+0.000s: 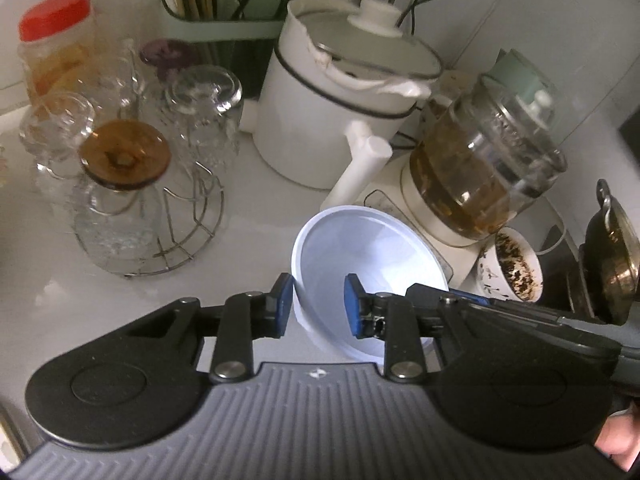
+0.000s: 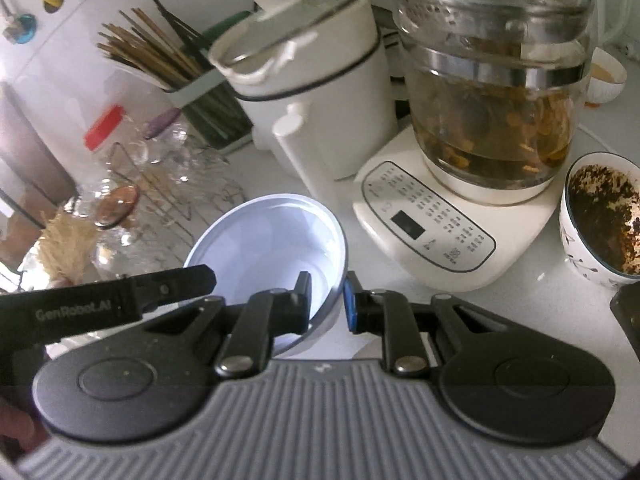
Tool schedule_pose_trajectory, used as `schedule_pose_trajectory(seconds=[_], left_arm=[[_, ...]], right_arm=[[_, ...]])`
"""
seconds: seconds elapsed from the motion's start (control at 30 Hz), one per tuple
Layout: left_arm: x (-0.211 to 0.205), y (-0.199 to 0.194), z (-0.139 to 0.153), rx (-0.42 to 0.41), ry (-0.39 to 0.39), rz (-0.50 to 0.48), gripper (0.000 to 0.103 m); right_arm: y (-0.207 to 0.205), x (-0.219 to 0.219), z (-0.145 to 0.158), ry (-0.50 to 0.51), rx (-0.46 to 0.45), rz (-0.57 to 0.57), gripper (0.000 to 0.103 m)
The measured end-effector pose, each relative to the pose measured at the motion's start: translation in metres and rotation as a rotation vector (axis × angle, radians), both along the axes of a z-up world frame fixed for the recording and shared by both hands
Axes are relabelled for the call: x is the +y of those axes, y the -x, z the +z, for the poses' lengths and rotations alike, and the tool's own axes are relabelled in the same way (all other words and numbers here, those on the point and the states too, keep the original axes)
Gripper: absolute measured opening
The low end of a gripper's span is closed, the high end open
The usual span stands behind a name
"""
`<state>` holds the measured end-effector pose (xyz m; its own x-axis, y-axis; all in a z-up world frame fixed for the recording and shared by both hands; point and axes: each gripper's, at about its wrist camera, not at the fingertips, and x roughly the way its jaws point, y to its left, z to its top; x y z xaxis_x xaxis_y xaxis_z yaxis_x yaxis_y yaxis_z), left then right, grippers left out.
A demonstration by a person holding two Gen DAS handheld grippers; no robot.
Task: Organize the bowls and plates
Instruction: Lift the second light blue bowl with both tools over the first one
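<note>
White bowl [image 1: 372, 256], in front of the kettle [image 1: 480, 168]: left tongs [image 1: 316, 304] and right tongs [image 2: 326, 300] each clamp opposite rim edges.

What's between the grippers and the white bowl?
Nothing visible. The left gripper and right gripper each clamp the white bowl's rim on opposite sides, one finger inside, one outside.

Setting was a home kitchen counter, in daily use. Ahead of the left gripper [image 1: 316, 306] stood a white electric pot [image 1: 332, 112] with glass lid; to its right, a glass kettle [image 1: 484, 168] of brewed tea on a button-panel base. Further back, a chopstick caddy [image 1: 212, 12]. To the left, upturned glasses on a wire rack [image 1: 160, 216] and a red-capped jar [image 1: 56, 44].
</note>
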<state>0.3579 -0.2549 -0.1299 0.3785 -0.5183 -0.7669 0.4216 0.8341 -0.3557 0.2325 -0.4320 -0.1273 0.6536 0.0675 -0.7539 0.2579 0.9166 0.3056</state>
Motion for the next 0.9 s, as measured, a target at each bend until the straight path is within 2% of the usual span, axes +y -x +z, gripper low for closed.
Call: schedule_pose_trajectory(seconds=[0.37,0.6,0.7,0.9], left_arm=[[0.035,0.023,0.046,-0.043,0.031,0.024,0.032],[0.056,0.036,0.058,-0.057,0.052,0.044,0.032],[0.068,0.039,0.065,-0.028,0.116,0.068,0.032],[0.083,0.053,0.073,-0.064,0.109,0.098,0.032]], right_arm=[[0.018,0.021,0.039,-0.012,-0.074,0.038,0.020],[0.027,0.032,0.048,-0.049,-0.097,0.044,0.020],[0.031,0.038,0.053,-0.040,-0.096,0.031,0.020],[0.034,0.054,0.059,-0.033,-0.090,0.060,0.020]])
